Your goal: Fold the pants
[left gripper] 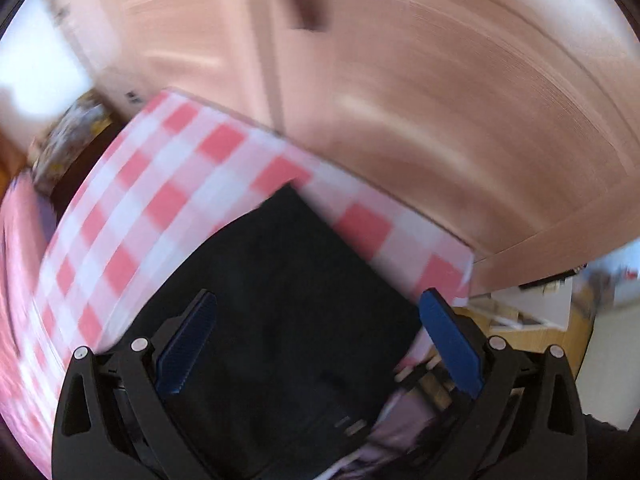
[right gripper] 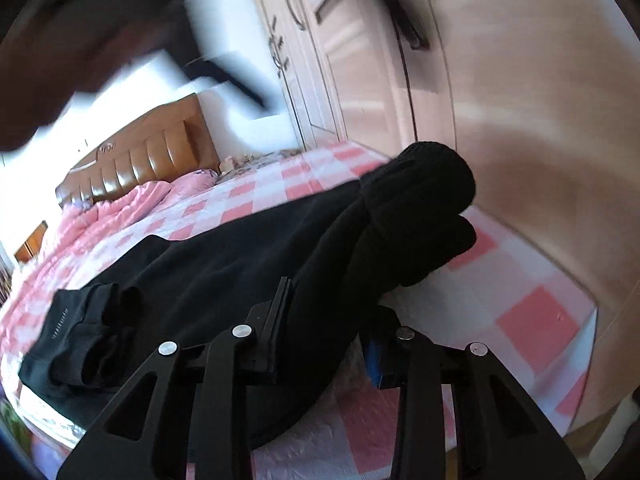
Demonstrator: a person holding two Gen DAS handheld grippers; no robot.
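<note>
Daylight is coming in from the left of both frames; white areas at upper left are blowing out, no detail there. My left wrist view is smearing badly: the checked bedspread point(left gripper: 160, 184) and the pale wardrobe point(left gripper: 460, 92) are streaking in arcs, while the blue pads point(left gripper: 452, 344) at the bottom are staying sharp. Right wrist view is blurring mostly at upper left and right edge. The black pants point(right gripper: 240, 272) are reading as near-flat black, folds barely showing. Fisheye is bending straight lines hard toward the edges, corners vignetting dark.
</note>
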